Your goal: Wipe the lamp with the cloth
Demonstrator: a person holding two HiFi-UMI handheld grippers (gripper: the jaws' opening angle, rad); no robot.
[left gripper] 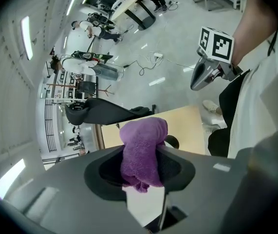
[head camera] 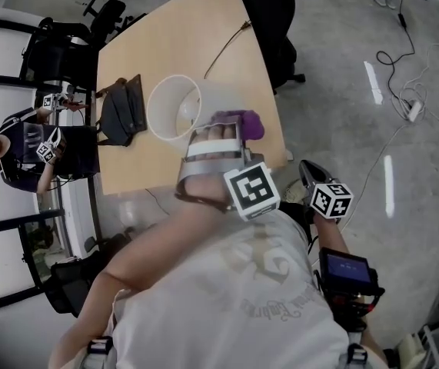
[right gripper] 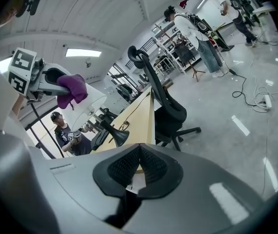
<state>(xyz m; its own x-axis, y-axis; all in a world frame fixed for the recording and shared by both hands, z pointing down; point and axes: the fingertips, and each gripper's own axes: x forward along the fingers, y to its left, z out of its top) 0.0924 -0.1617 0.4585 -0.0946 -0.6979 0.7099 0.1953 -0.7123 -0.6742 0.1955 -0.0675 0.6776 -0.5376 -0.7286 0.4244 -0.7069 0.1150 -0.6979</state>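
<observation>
The wiping step looks to be just starting: the left claw [head camera: 221, 131] is clamped on a bunched purple cloth [left gripper: 143, 152] and holds it at the right side of the lamp [head camera: 174, 106], by the upper rim of its white shade. Whether the cloth presses on the shade or hangs just beside it cannot be told. The lamp stands on the wooden surface [head camera: 188, 29], near its front edge. The right claw [right gripper: 139, 155] has its jaws together with nothing between them and hangs off the surface's edge, well apart from the lamp. The next move, as I judge it, calls for laying the cloth flat on the shade and sweeping round or down it with light pressure, since the shade looks thin and the lamp could tip or slide; the free right claw could steady it at the base. A black bag [head camera: 123, 112] lies just beside the lamp on its far side and would crowd a wipe round that way. A cable [head camera: 223, 48] trails across the surface behind, a black chair [head camera: 273, 21] stands at the far edge, and a person [head camera: 31, 148] stands off to the left, none in the way.
</observation>
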